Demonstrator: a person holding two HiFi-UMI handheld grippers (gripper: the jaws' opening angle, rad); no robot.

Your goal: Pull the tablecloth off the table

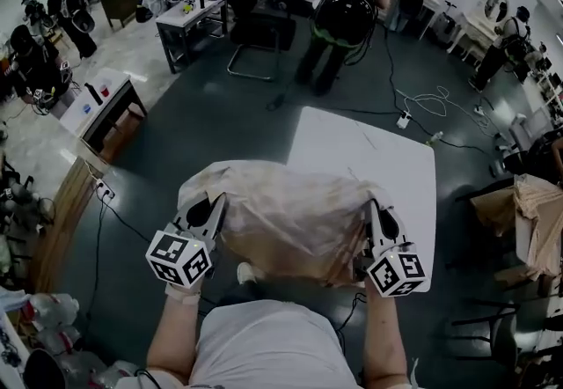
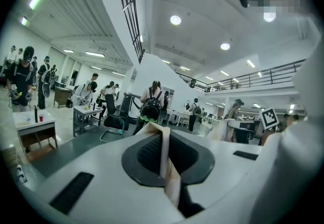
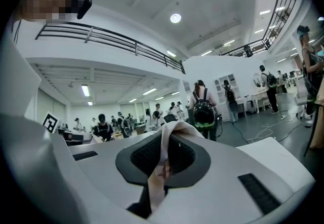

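Table (image 1: 387, 158): white, far half bare. Cloth (image 1: 281, 216): tan, bunched, raised over table's near end, slung btwn both grippers. L gripper (image 1: 209, 209) off table's near-left corner, jaws clamped tight on cloth edge. R gripper (image 1: 375, 213) at near-right edge, jaws likewise pinching cloth.

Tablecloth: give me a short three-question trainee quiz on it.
1. True or false: the tablecloth lies flat over the whole table.
2. Left gripper, right gripper: which is shut on the tablecloth? A. left only B. right only C. both
3. Fill in: the table's far end is ____.
Key: 1 false; 2 C; 3 bare.
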